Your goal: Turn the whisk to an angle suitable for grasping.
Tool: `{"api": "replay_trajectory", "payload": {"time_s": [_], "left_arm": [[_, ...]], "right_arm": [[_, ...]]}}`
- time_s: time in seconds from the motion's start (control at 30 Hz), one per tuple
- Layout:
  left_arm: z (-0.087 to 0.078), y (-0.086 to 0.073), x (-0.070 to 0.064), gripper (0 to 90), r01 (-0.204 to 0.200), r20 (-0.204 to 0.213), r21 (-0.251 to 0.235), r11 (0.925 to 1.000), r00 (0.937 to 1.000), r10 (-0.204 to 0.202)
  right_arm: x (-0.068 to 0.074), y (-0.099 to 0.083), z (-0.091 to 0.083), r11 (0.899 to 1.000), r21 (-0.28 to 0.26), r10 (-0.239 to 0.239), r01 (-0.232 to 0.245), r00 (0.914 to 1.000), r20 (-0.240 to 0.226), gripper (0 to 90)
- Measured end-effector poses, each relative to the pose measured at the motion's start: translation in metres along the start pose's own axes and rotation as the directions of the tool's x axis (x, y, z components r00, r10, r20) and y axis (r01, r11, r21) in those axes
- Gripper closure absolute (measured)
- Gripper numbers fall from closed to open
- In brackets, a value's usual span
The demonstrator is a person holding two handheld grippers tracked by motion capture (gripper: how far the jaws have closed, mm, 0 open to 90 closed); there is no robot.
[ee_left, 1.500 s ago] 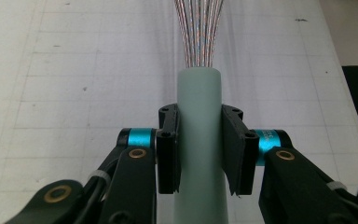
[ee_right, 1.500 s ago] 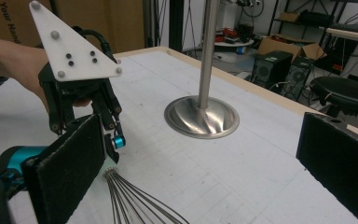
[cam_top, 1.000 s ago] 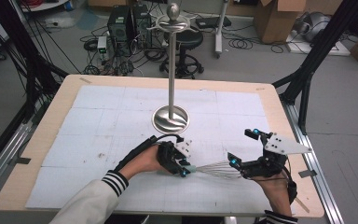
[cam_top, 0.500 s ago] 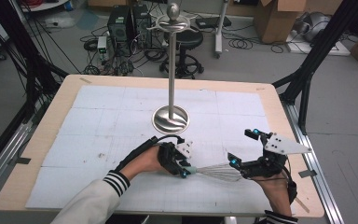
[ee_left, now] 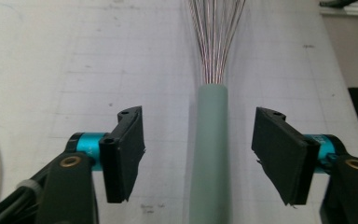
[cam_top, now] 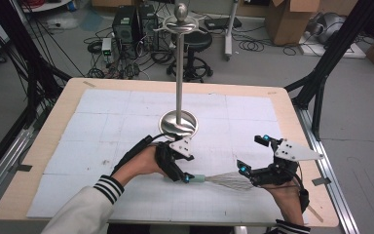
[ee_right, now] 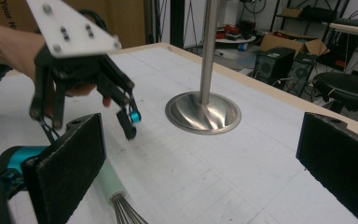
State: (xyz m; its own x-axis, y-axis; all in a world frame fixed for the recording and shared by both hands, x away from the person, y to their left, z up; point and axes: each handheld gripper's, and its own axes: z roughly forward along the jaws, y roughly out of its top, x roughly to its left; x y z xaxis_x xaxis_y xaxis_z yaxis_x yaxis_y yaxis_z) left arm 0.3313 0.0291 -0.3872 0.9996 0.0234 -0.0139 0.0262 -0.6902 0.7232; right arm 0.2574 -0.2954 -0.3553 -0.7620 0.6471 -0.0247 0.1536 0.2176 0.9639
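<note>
Whisk (cam_top: 219, 179) lies flat near the bench's (cam_top: 68, 105) front edge, green handle toward the left. We see the left claw (ee_left: 198, 154) spread wide astride that handle, both pads clear of it. At the wire end, our right claw (cam_top: 246, 171) stands apart too, gripping nothing. Farther back, at mid-bench, a steel stand (cam_top: 179, 122) rises from its round base.
</note>
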Motion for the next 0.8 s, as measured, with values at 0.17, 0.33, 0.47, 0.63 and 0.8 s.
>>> {"api": "replay_trajectory", "payload": {"time_s": [0.17, 0.33, 0.47, 0.63, 0.8], "left_arm": [[-0.025, 0.001, -0.004, 22.6, 0.007, -0.045, -0.039, 0.9992, 0.9990, -0.009], [-0.050, -0.003, -0.008, 14.4, 0.018, -0.098, -0.095, 0.9953, 0.9949, -0.027], [-0.068, -0.011, -0.010, 3.9, 0.041, -0.138, -0.123, 0.9916, 0.9887, -0.058], [-0.092, -0.021, -0.018, 1.7, 0.029, -0.188, -0.153, 0.9879, 0.9804, -0.058], [-0.119, -0.036, -0.023, 1.7, 0.040, -0.238, -0.218, 0.9751, 0.9668, -0.093]], "right_arm": [[0.001, 0.001, 0.001, 1.000, -0.002, -0.009, 0.009, 1.0000, -0.002, 0.1], [0.001, 0.000, 0.001, 1.000, 0.002, -0.005, 0.005, 1.0000, -0.005, 0.1], [0.002, 0.002, 0.000, 1.000, -0.005, -0.008, 0.008, 1.0000, -0.003, 0.1], [0.003, 0.002, 0.001, 1.000, 0.000, -0.012, 0.012, 0.9999, -0.005, 0.1], [0.004, 0.001, 0.005, 1.000, 0.007, -0.011, 0.011, 0.9999, -0.007, 0.1]]}}
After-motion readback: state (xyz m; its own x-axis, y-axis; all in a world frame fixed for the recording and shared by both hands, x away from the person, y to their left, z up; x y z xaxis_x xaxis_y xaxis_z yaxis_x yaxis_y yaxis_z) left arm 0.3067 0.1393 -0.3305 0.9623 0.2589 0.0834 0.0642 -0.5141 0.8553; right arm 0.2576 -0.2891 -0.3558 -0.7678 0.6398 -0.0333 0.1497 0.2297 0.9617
